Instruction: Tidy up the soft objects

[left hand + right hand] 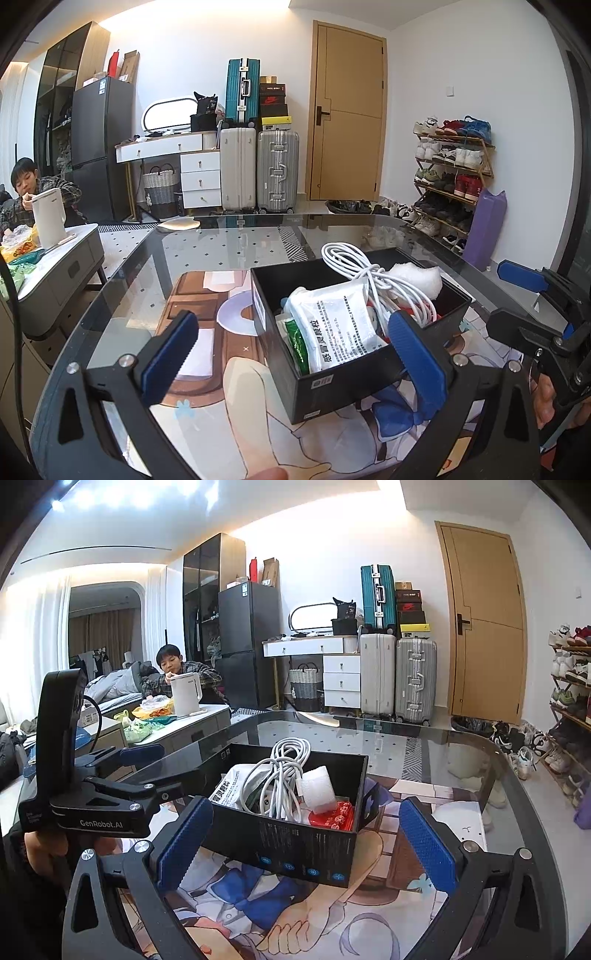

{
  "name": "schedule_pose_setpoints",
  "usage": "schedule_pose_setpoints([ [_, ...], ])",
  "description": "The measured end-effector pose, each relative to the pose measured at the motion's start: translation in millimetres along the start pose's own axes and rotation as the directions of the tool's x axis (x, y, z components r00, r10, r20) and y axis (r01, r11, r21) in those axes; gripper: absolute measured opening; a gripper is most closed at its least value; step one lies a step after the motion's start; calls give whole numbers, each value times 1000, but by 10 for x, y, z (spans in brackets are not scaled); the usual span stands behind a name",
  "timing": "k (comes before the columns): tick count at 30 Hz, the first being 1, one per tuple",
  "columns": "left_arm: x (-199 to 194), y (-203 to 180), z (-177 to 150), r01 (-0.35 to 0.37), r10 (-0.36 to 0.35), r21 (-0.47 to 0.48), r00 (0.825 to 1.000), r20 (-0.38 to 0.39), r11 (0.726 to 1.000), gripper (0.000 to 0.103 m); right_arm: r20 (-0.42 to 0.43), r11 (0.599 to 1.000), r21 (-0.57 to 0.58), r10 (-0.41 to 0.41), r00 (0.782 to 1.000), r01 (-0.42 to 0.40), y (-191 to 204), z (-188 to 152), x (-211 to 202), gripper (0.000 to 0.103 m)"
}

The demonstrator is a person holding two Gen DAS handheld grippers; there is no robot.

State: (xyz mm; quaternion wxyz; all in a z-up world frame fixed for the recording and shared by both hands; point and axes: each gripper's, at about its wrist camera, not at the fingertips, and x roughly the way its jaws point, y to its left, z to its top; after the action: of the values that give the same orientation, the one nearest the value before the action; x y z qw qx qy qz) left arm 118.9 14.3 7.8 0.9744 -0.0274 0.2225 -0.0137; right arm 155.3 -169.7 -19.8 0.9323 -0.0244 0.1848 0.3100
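Right now your black box (332, 384) sits on the illustrated mat (207, 295) that covers the near part of the glass table (155, 251), and it is packed with soft things: a white printed pouch (336, 325) lying tilted against the near wall, a green sachet (297, 341) tucked beside it, a loose coil of white cable (354, 266) heaped on top, a lump of white foam (421, 278) at the far corner, and a red packet (332, 814) low against the wall nearest your right side. Your left gripper (295, 354) is spread wide and empty, one blue pad (170, 354) over the mat, the other just in front of the box's near wall. Your right gripper (306, 845) is likewise spread and empty, its blue pads (428, 842) flanking the box without touching it
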Motion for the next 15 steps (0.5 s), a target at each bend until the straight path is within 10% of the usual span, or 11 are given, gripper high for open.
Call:
schedule_pose_setpoints([
  [15,-5,22,17,2,-2,-11,1000,2,1000,103,6,1000,9,5,1000,-5,-24,-16,-5,102],
])
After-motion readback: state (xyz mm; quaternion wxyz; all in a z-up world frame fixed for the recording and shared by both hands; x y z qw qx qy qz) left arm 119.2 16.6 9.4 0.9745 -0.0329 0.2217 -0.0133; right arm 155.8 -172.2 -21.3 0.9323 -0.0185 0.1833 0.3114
